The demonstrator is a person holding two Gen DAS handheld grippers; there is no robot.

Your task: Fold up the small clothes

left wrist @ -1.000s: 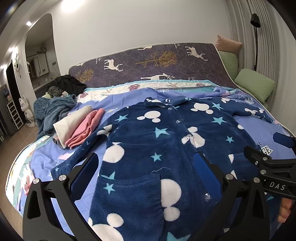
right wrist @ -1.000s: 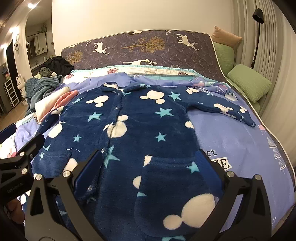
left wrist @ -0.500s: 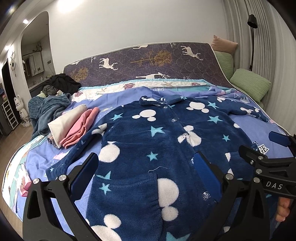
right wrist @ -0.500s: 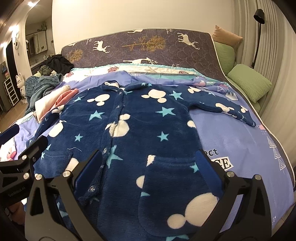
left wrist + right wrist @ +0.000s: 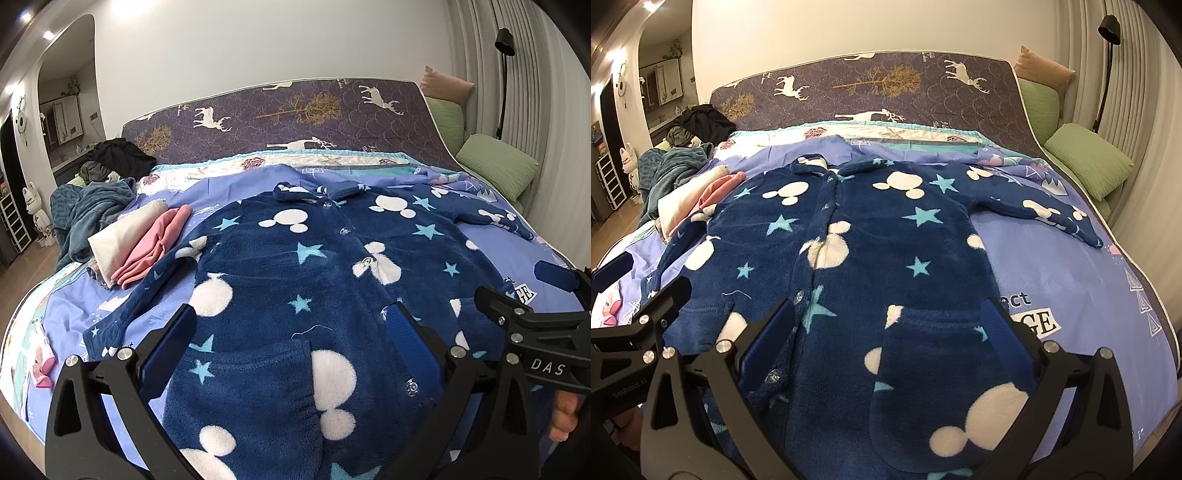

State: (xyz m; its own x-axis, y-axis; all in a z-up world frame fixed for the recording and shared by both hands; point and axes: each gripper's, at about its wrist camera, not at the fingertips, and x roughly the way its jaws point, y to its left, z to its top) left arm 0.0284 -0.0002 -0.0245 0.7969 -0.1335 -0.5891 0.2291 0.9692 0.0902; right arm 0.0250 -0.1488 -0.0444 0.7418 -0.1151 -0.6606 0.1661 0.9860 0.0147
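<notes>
The navy fleece top [image 5: 314,280] lies flat and buttoned, front up, on the bed's blue sheet [image 5: 1071,280], both sleeves spread outward. No fold is yet made in it. The left gripper [image 5: 291,339] and the right gripper [image 5: 894,332] hover over its hem, jaws wide, holding nothing. To its left, a folded cream and pink stack [image 5: 136,240] suggests finished items; a dark unfolded pile [image 5: 92,206] appears to remain.
</notes>
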